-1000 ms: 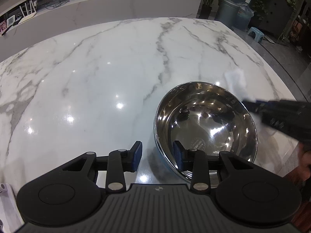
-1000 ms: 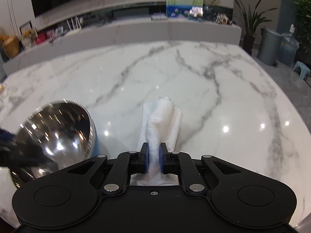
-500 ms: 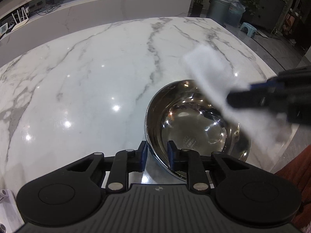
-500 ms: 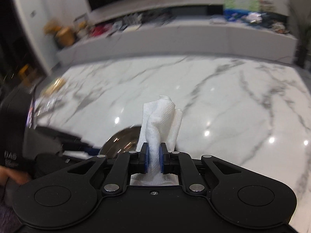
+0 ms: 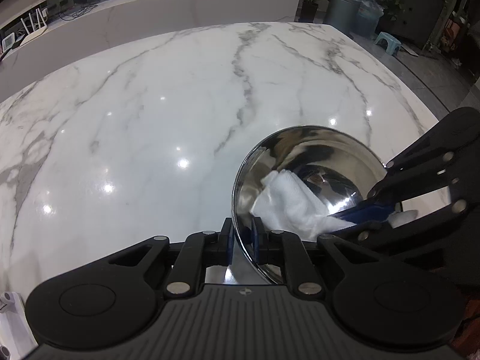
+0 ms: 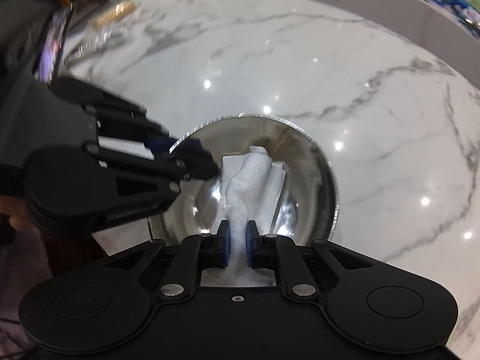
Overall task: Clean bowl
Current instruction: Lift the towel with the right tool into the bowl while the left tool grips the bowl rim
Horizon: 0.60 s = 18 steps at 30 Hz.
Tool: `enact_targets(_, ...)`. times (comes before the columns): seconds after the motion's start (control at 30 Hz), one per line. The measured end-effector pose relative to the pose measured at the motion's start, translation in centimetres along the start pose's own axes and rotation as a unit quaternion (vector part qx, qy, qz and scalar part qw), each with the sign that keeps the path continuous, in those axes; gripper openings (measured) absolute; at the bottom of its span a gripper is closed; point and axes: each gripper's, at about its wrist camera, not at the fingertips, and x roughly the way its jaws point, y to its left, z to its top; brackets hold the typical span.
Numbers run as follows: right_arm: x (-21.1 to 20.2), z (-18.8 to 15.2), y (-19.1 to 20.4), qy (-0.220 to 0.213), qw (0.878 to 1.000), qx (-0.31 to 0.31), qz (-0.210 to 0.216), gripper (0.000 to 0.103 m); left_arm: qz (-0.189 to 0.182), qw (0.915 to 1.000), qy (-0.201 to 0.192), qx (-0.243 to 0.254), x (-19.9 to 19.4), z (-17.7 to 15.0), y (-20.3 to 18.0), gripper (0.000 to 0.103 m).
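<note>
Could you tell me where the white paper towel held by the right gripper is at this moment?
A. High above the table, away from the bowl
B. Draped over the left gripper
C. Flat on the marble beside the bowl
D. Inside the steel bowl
D: the paper towel, pinched in the right gripper, reaches down inside the steel bowl, whose rim the left gripper clamps.
</note>
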Motion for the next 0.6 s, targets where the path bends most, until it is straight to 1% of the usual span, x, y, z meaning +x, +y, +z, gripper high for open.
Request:
enact_targets(0.13, 0.1, -0.2, 0.2, 0.016, 0.999, -0.028, -0.011, 0.009, 0.002, 1.0, 0.001, 0.008, 0.2, 0.0, -0.2, 0.011)
enact_targets(0.23, 0.2, -0.1, 0.7, 0.021, 0.997, -0.062, -0.045, 0.009, 0.003, 0.9999, 0.001, 0.011, 0.2, 0.1, -0.4, 0.011)
enact_targets(0.33, 0.2, -0.1, 1.2, 0.029, 0.991, -0.102, -0.076, 0.008, 0.005, 0.9999, 0.003, 0.014, 0.3, 0.1, -0.5, 0.011)
enact_targets(0.47, 0.2, -0.2, 1.5, 0.04, 0.988, -0.122, -0.08, 0.008, 0.006, 0.9999, 0.005, 0.009, 0.2, 0.2, -0.5, 0.012)
enact_targets(0.5, 0.2, -0.2, 1.5, 0.041, 0.988, -0.123, -0.079, 0.008, 0.007, 0.9999, 0.007, 0.007, 0.3, 0.2, -0.5, 0.014)
enact_targets(0.57, 0.2, 0.0, 1.5, 0.042, 0.989, -0.121, -0.078, 0.008, 0.011, 0.9998, 0.016, -0.001, 0.4, 0.2, -0.4, 0.033)
enact_targets(0.6, 0.2, 0.0, 1.4, 0.041, 0.989, -0.118, -0.078, 0.008, 0.008, 0.9995, 0.03, -0.006, 0.6, 0.2, -0.3, 0.036)
